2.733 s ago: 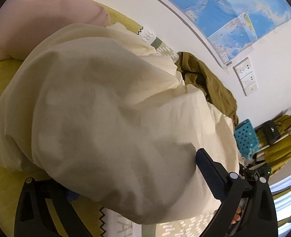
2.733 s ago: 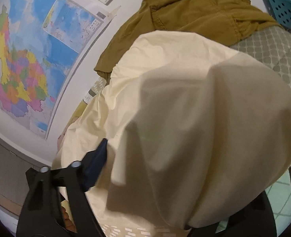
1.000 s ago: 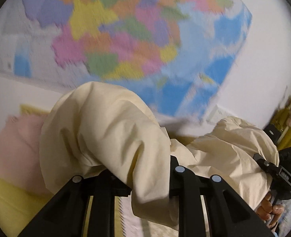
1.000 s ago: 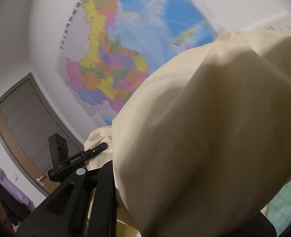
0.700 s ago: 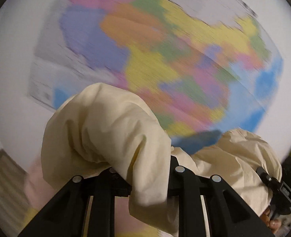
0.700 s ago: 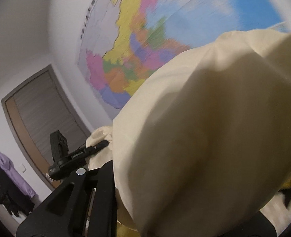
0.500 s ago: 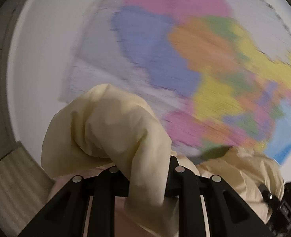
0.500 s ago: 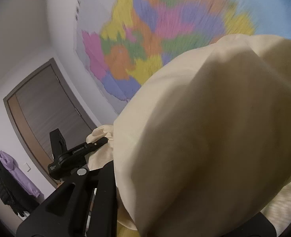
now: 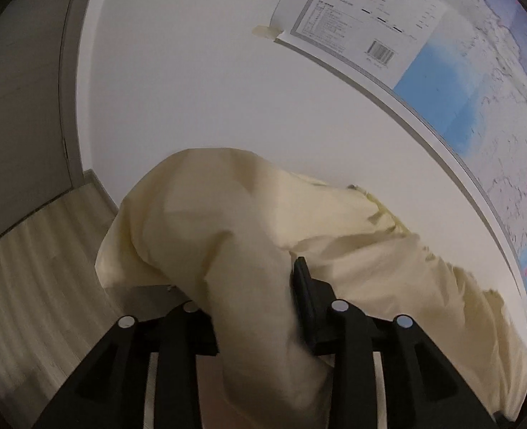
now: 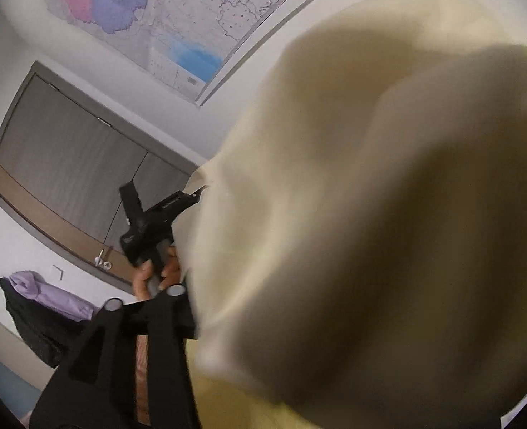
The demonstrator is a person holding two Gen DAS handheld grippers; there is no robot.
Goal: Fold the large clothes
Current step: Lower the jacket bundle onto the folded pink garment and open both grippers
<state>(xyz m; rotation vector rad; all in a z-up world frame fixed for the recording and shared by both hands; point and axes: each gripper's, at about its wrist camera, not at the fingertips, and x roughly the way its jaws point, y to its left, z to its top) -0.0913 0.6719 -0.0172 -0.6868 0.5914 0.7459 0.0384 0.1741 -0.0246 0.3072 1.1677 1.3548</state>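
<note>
white wall, taped map (image 9: 460,71) and grey door (image 10: 70,164) now fill both views where the bed showed seconds ago. left gripper (image 9: 254,300) stays clamped on the cream garment (image 9: 235,236); right gripper (image 10: 299,321) too, one finger buried. lifted high and spread between them, it looks ready to lay flat.

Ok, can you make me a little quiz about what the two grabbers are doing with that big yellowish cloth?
1. True or false: the left gripper is pinching the cream cloth.
2. What hangs on the wall behind the cloth? A) a clock B) a map C) a mirror
3. Fill in: in the right wrist view, the person's hand holds the other ______.

Key:
1. True; the cloth bunches between its fingers.
2. B, the map.
3. Gripper. The right gripper is mostly hidden by cloth.
</note>
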